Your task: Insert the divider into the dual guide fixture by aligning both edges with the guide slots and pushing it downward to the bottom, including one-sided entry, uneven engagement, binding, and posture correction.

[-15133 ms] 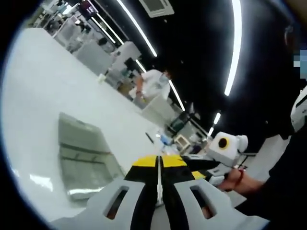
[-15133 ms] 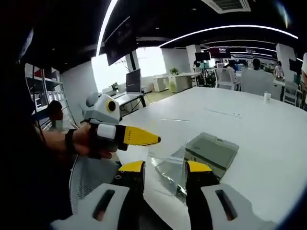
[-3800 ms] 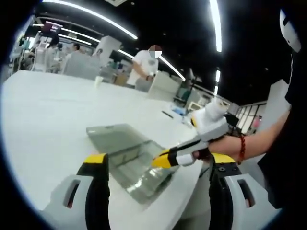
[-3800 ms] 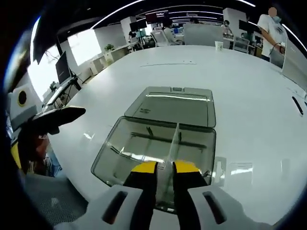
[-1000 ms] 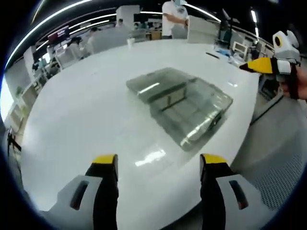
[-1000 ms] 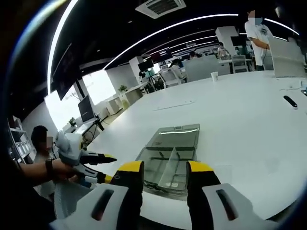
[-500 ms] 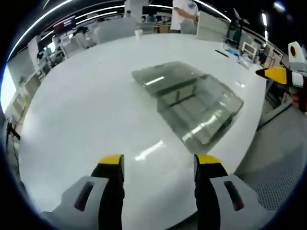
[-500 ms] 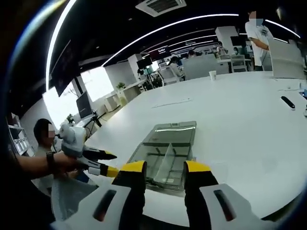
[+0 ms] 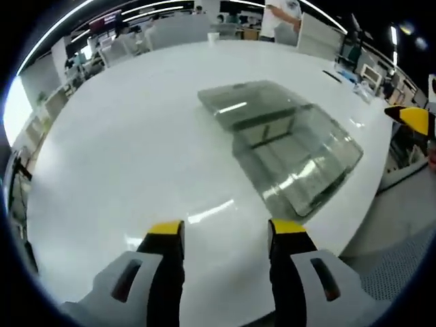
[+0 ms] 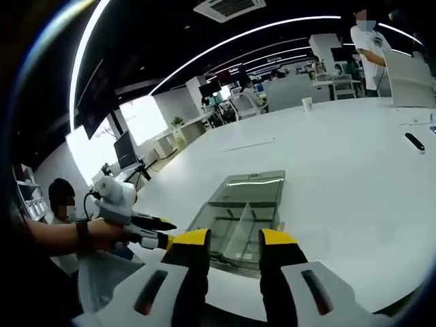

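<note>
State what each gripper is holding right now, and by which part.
Nothing is held. The left gripper and right gripper both stand open over the table, apart from the clear box, with the divider standing inside it.

The table (image 9: 122, 150) is glossy white. The fixture (image 9: 293, 146) on it is clear, smoky grey-green plastic, as is the divider (image 10: 238, 231). The left gripper (image 9: 225, 235) has white bodies, black fingers and yellow tips; the right gripper (image 10: 231, 238) matches it.
</note>
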Action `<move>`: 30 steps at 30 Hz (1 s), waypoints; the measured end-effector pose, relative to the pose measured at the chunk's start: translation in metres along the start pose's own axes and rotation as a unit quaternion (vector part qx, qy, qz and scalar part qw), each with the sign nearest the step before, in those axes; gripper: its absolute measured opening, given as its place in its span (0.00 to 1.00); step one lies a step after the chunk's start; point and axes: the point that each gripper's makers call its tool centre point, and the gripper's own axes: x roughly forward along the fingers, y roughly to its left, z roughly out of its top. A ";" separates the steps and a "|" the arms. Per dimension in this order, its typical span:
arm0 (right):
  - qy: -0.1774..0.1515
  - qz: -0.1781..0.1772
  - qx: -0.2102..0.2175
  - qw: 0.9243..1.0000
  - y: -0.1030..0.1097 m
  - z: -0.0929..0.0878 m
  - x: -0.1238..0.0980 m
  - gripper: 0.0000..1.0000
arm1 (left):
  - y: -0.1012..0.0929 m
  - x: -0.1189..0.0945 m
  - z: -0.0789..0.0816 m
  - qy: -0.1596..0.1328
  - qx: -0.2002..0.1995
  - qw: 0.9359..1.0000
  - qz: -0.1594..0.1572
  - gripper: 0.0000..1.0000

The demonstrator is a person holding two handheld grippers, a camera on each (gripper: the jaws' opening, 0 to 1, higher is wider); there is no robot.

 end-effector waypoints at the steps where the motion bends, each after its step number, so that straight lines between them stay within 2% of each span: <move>1: -0.001 0.002 -0.001 1.000 0.000 0.001 0.000 0.23 | 0.001 0.001 -0.002 0.004 -0.001 1.000 0.004 0.45; 8: 0.001 0.009 0.001 1.000 0.000 0.003 0.000 0.22 | 0.000 0.005 -0.012 0.019 -0.013 1.000 0.008 0.45; 12: 0.000 0.010 -0.002 1.000 0.000 0.005 0.000 0.21 | 0.003 0.004 -0.011 0.017 -0.016 1.000 0.018 0.43; 14: 0.001 0.010 -0.001 1.000 -0.001 0.005 0.001 0.21 | 0.005 0.004 -0.012 0.023 -0.008 0.999 0.026 0.41; 15: 0.001 0.011 -0.001 1.000 -0.001 0.005 0.002 0.21 | 0.006 0.004 -0.013 0.028 0.010 0.999 0.032 0.41; 17: 0.003 0.012 0.000 1.000 -0.001 0.005 0.003 0.21 | 0.005 0.005 -0.013 0.030 -0.003 0.999 0.031 0.41; 30: 0.001 0.010 0.005 1.000 -0.001 0.005 0.002 0.19 | 0.008 0.000 -0.018 0.058 0.018 0.998 0.022 0.32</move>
